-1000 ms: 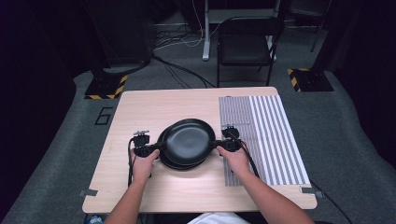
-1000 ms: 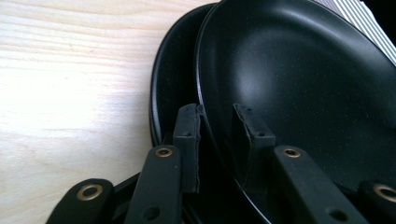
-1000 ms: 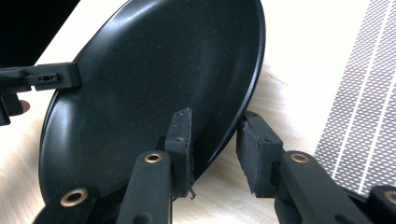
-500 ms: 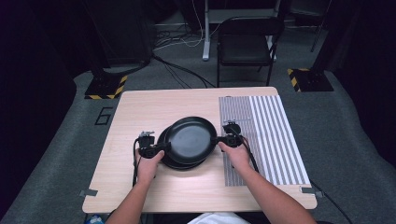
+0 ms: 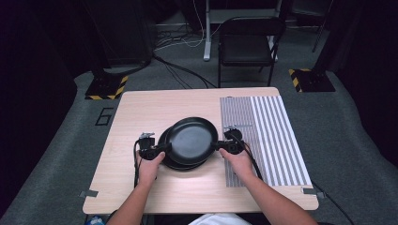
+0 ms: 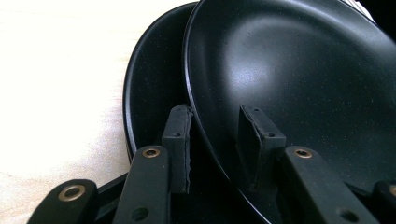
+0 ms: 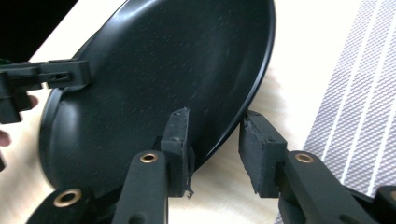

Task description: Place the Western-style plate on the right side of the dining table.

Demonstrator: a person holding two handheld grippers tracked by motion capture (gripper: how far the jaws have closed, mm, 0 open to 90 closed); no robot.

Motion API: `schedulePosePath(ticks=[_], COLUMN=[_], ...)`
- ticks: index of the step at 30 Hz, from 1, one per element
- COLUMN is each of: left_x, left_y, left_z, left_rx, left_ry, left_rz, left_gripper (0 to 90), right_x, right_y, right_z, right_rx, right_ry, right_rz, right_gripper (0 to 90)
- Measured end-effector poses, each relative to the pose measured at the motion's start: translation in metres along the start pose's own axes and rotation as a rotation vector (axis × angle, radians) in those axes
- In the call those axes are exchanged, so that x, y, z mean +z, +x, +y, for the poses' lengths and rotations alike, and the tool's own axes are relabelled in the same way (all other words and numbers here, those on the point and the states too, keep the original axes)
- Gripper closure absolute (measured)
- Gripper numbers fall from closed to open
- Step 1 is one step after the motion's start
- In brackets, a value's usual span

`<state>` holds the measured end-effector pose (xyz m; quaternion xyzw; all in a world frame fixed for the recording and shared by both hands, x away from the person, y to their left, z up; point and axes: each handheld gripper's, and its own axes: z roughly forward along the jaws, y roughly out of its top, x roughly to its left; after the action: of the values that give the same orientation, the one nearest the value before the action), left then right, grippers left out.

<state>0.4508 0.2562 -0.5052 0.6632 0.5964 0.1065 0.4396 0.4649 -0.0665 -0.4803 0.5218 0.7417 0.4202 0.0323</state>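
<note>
Two black plates lie stacked mid-table. The upper plate (image 5: 192,139) sits shifted far and to the right on the lower plate (image 5: 164,157), which shows as a crescent at the left. My left gripper (image 5: 158,149) is at the upper plate's left rim (image 6: 205,135). Its jaws have just been opening, with the rim between them and a gap beside the left pad (image 6: 178,140). My right gripper (image 5: 220,145) straddles the right rim (image 7: 229,135). Its jaws have also just been opening, and the right pad (image 7: 257,149) stands off the rim.
The wooden table (image 5: 141,112) has a grey-and-white striped mat (image 5: 272,136) along its right side, under my right hand. A black chair (image 5: 246,42) stands behind the table, with cables on the floor.
The upper plate has slid away and to the right, uncovering the lower plate's left edge. Both hands stay at the rims.
</note>
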Motion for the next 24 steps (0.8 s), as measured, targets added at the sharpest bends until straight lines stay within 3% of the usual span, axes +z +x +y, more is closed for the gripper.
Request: schedulePosePath(ticks=[5, 10, 16, 24], left_x=[0.000, 0.001, 0.001, 0.003], left_y=[0.001, 0.000, -0.001, -0.004], left_z=[-0.001, -0.001, -0.001, -0.001], left_rx=[-0.004, 0.008, 0.001, -0.017], left_ry=[-0.010, -0.012, -0.012, -0.009], left_rz=[-0.007, -0.002, 0.005, 0.017], left_gripper=[65.7, 64.7, 64.9, 65.0], right_x=[-0.001, -0.001, -0.001, 0.002], right_y=[0.002, 0.008, 0.007, 0.002], right_z=[-0.008, -0.012, -0.007, 0.002], right_rx=[0.050, 0.029, 0.050, 0.045], right_ry=[0.006, 0.016, 0.054, 0.054], right_rz=[0.038, 0.038, 0.045, 0.021], right_gripper=[62.2, 59.8, 61.5, 64.5])
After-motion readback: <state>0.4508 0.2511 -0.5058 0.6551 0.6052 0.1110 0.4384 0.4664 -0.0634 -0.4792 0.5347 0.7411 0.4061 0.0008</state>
